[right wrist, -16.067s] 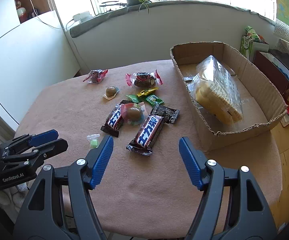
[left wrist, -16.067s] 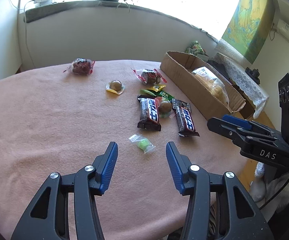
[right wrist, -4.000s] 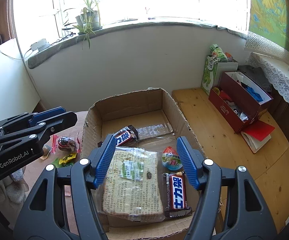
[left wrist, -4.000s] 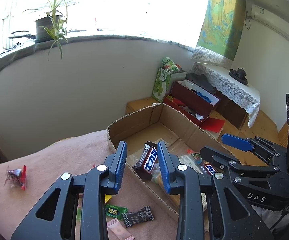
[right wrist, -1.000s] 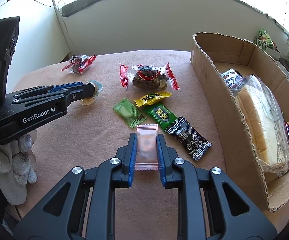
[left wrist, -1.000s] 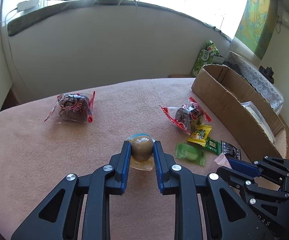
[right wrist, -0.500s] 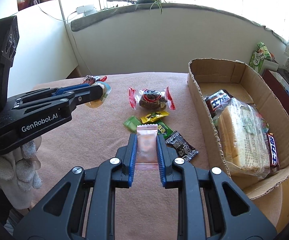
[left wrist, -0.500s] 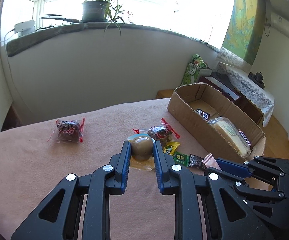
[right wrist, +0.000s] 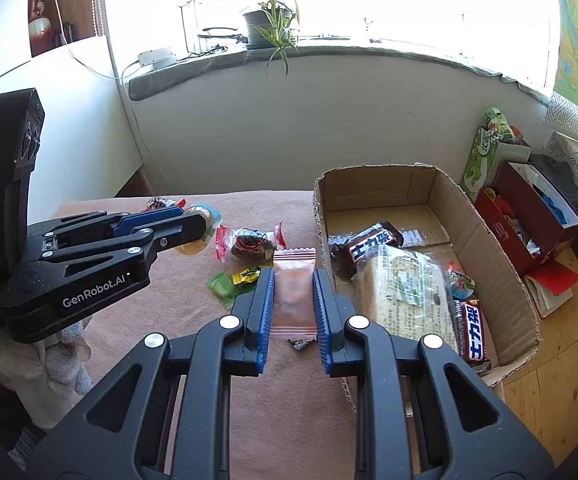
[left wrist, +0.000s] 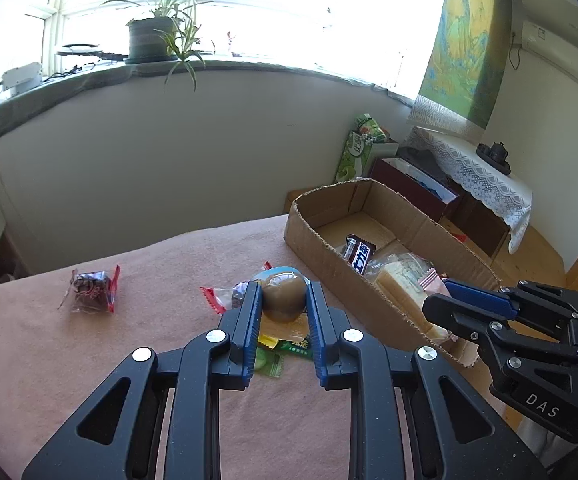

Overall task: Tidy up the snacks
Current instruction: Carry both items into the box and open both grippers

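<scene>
My left gripper (left wrist: 283, 294) is shut on a round brown snack in a clear cup (left wrist: 283, 295), held above the pink tablecloth (left wrist: 69, 360). My right gripper (right wrist: 293, 280) is shut on a pink wrapped snack (right wrist: 293, 292), lifted near the left wall of the cardboard box (right wrist: 485, 240). The box holds a bread bag (right wrist: 405, 296), two dark chocolate bars (right wrist: 373, 246) and a small cup snack (right wrist: 459, 278). In the left wrist view the right gripper (left wrist: 447, 286) reaches over the box (left wrist: 313, 236) with the pink snack (left wrist: 429, 282). In the right wrist view the left gripper (right wrist: 193, 220) is on the left.
Loose on the cloth lie a red-ended dark snack (left wrist: 91, 292), another (right wrist: 249, 244), and green and yellow candies (right wrist: 233, 280). A gloved hand (right wrist: 61, 356) holds the left gripper. Beyond the table are a wooden floor, a red box (right wrist: 529, 220) and a windowsill plant (left wrist: 157, 36).
Both grippers have risen with their snacks and swung toward the cardboard box. The pink snack now hangs by the box's left wall; the loose candies lie farther below.
</scene>
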A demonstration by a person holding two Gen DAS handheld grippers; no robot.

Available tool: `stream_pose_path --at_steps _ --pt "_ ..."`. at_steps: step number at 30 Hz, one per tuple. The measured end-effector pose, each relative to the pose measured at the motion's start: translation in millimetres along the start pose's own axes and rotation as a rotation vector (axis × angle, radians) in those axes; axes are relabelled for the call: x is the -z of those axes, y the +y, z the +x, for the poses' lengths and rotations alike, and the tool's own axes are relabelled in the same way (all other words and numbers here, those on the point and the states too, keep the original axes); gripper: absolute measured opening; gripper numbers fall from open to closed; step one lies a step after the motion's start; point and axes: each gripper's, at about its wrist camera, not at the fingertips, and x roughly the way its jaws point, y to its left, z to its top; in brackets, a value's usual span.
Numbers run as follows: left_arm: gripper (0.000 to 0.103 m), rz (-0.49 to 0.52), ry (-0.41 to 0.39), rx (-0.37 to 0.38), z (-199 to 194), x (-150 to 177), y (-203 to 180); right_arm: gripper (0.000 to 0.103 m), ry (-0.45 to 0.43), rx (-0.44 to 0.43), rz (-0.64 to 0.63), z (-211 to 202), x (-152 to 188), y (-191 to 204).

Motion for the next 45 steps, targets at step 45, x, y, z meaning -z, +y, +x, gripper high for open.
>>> stream_pose_path --at_steps 45 --pt "0.022 0.085 0.044 0.045 78.3 -46.1 -76.6 0.02 0.054 0.1 0.115 51.3 -28.9 -132.2"
